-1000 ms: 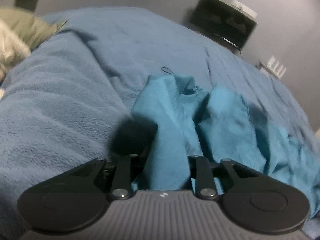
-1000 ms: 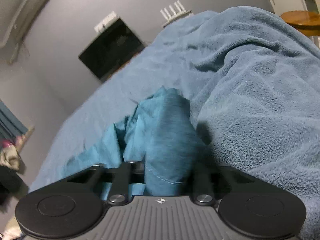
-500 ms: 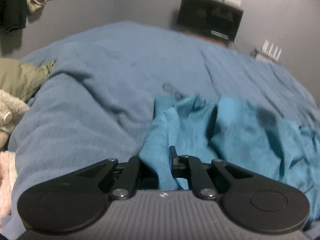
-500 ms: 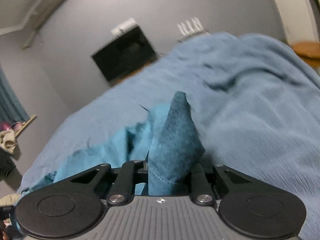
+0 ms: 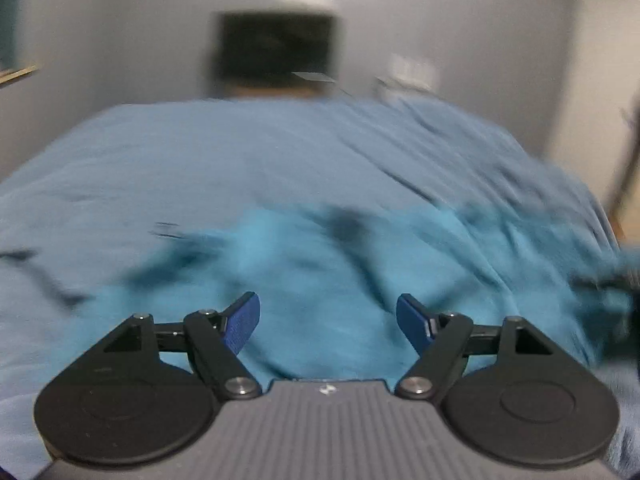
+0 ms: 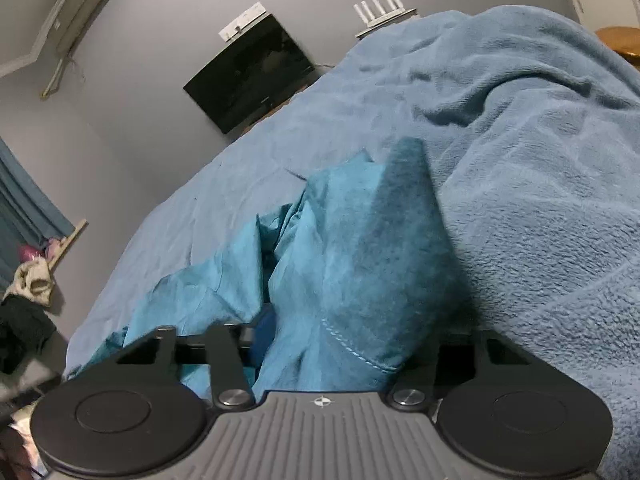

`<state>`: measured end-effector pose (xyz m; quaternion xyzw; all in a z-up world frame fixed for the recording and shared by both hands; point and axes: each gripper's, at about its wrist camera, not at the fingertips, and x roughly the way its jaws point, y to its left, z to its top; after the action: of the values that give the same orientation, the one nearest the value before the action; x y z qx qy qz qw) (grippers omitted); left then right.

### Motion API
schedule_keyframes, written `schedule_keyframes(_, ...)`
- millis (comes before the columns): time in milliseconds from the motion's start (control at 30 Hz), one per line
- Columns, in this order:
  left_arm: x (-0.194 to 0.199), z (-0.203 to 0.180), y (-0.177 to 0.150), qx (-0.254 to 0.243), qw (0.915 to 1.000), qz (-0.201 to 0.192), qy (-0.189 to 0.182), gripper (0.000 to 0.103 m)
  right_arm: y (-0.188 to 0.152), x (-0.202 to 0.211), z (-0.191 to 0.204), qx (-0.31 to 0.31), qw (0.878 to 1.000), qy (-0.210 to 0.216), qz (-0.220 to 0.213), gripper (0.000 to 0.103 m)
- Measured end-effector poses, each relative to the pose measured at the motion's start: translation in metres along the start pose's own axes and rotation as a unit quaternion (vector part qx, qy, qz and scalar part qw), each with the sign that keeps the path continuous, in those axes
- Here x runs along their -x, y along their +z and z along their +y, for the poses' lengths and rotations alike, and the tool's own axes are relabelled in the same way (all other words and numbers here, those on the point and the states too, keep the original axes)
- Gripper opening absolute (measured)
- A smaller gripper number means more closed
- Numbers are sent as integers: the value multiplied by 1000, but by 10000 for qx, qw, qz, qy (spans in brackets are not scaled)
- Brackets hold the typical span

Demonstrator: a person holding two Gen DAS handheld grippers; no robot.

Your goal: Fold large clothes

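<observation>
A teal garment [image 5: 320,248] lies crumpled on the blue fleece blanket [image 5: 200,152] of a bed; this view is blurred by motion. My left gripper [image 5: 328,312] hangs above the garment, its jaws opening wide, blue pads [image 5: 244,328] bare and nothing between them. In the right wrist view a hemmed fold of the garment [image 6: 352,240] stands in a peak between the fingers of my right gripper [image 6: 348,328]. Its jaws are opening. One blue pad [image 6: 266,328] shows beside the cloth; the other finger is hidden behind the fold.
The blanket [image 6: 540,160] bunches into a high ridge on the right. A dark television [image 6: 252,76] and a white router [image 6: 380,8] stand against the grey wall beyond the bed. Clothes [image 6: 32,284] hang at the left, and a wooden table [image 6: 620,38] is at the far right.
My left gripper has let go of the garment, opened wide, rolled level and lifted away. The right gripper's fingers have spread apart around the fold, which still stands between them.
</observation>
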<state>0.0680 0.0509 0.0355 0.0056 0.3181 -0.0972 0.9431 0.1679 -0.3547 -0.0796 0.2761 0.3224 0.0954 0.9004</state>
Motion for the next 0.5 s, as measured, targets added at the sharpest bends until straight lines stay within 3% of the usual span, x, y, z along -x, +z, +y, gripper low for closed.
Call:
schedule_keyframes(100, -37, -47, -17, -852, 9944, 552, -308, 74, 0, 4, -5, -125, 9999, 11, -84, 27)
schedule_keyframes(200, -57, -71, -37, -1450, 9843, 964, -287, 74, -1, 7, -8, -162, 9998, 65, -135, 24)
schedule_keyframes(367, -83, -62, -59, -1109, 9837, 1384, -285, 74, -1, 4, -7, -94, 9996, 150, -217, 24)
schedule_keyframes(500, -94, -68, -72, -1284, 9825, 1337, -169, 74, -1, -2, 0, 183, 9992, 216, -292, 24)
